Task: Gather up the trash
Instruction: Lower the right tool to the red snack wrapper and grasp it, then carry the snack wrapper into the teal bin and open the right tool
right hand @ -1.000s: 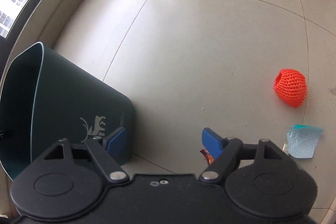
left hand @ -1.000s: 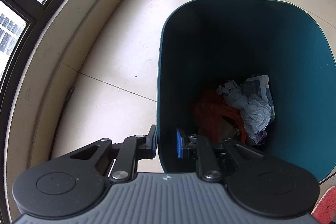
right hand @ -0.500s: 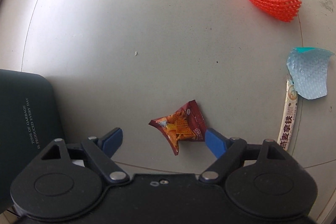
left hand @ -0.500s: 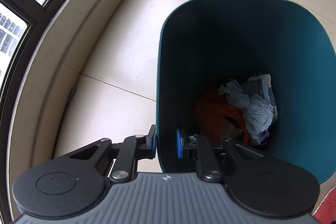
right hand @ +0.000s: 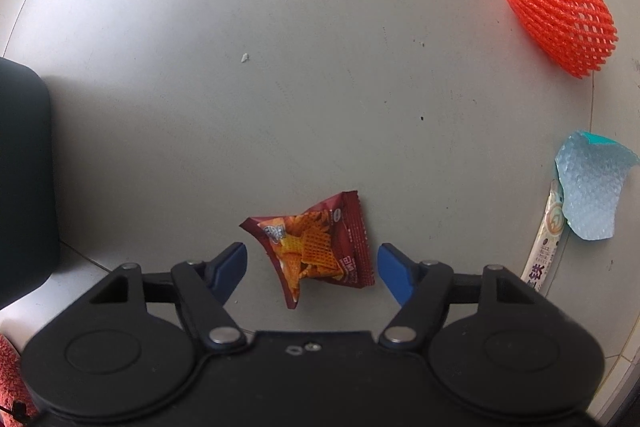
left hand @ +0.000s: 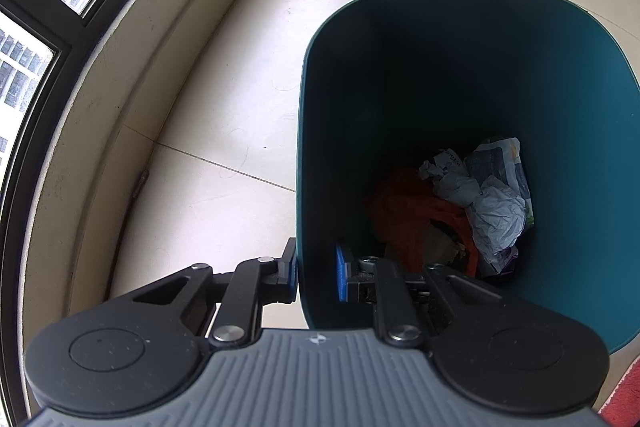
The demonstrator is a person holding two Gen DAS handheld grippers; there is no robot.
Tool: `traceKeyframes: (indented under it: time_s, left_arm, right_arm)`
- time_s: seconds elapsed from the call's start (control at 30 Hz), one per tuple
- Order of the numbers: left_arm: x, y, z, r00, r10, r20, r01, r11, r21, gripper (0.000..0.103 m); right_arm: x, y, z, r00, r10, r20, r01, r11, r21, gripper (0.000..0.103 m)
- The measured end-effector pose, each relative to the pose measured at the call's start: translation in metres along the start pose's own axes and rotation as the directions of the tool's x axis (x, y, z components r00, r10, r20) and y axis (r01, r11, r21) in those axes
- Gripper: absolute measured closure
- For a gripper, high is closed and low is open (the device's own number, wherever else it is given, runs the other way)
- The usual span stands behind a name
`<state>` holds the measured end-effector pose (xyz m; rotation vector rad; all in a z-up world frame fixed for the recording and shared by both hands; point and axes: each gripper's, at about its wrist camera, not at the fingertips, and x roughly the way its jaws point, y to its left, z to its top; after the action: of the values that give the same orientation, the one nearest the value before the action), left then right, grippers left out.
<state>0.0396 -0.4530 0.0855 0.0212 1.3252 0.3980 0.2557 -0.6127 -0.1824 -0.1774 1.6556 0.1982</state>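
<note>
While the snack packet lies flat on the floor, between the blue pads of your right gripper, nothing is yet held there.

- Snack packet: dark red, crumpled, one corner pointing toward the camera. Right jaws stand wide open on either side of it, not touching. Risk: thin foil lying flat may slide or fold away if the pads close above it, so you pinch air; closing too low scrapes the pads on the tile.
- Orange foam net: far right, well apart. Light and springy; likely to roll if nudged.
- Pale blue bubble wrap and long sachet: right edge, touching or overlapping each other. Risk: a grab at one may drag the other.
- Bin: teal, upright, already holding crumpled paper and something orange. Your left gripper has its jaws nearly closed over the near wall, one pad outside, one inside. Risk: a loose pinch lets the bin tip or slip when moved, spilling what is collected.
</note>
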Motion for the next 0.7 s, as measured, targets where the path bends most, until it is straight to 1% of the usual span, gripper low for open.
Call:
traceKeyframes:
  time_s: [0.1,0.17,0.3,0.4,0.5,0.7]
  left_arm:
    - [0.000,0.001,-0.001,1.000,0.004,0.002,-0.004,1.000,0.003,0.086]
    - [0.000,0.000,-0.001,1.000,0.002,0.001,-0.002,1.000,0.001,0.086]
    - [0.000,0.000,-0.001,1.000,0.004,0.001,-0.004,1.000,0.001,0.086]
    - [0.001,0.001,-0.001,1.000,0.002,0.001,-0.002,1.000,-0.003,0.086]
    - [0.001,0.005,-0.001,1.000,-0.003,0.000,0.003,1.000,-0.009,0.086]
    - [0.001,0.008,0.000,1.000,-0.010,-0.001,0.010,1.000,-0.015,0.086]
  right_arm:
    - [-0.004,-0.003,-0.004,1.000,0.004,0.000,-0.004,1.000,0.007,0.055]
    - [-0.004,-0.002,-0.005,1.000,0.009,0.006,-0.009,1.000,0.011,0.056]
    - [-0.006,-0.010,-0.008,1.000,0.011,0.017,-0.012,1.000,0.014,0.063]
    - [-0.016,-0.008,-0.009,0.999,0.022,0.027,-0.022,1.000,0.008,0.066]
    - [-0.036,-0.004,-0.007,0.999,0.031,0.042,-0.030,0.999,-0.014,0.068]
    - [-0.097,0.008,-0.006,0.990,0.051,0.131,-0.034,0.991,-0.127,0.072]
